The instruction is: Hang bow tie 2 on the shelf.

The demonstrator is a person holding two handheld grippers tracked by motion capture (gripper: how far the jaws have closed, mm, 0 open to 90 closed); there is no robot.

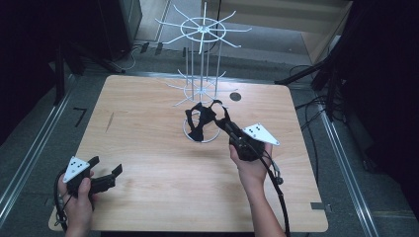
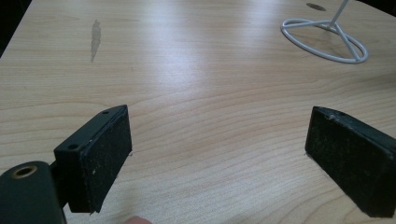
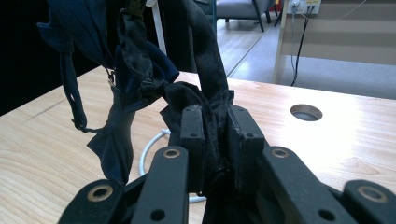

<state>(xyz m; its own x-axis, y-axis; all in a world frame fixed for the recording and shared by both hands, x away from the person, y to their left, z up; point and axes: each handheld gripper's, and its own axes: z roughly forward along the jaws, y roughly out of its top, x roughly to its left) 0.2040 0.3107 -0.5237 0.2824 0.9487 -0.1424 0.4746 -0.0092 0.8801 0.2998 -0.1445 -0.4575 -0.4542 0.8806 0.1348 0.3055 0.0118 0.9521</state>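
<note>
A dark navy fabric item with straps [image 1: 199, 121] hangs low on a white wire hook rack [image 1: 202, 32] at the middle of the wooden table [image 1: 148, 148]. My right gripper [image 1: 224, 120] reaches in from the right and is shut on a fold of that fabric. In the right gripper view the jaws [image 3: 215, 126] pinch the black cloth, and more of the fabric [image 3: 135, 70] drapes up and to the left. My left gripper [image 1: 106, 170] rests near the table's front left corner, held by a hand. Its jaws [image 2: 217, 154] stand wide open over bare wood.
The rack's white ring base [image 2: 327, 39] sits on the table under the fabric. A round hole [image 1: 235, 96] lies in the tabletop behind the rack. Cables trail across the floor to the right of the table. Dark stands flank both sides.
</note>
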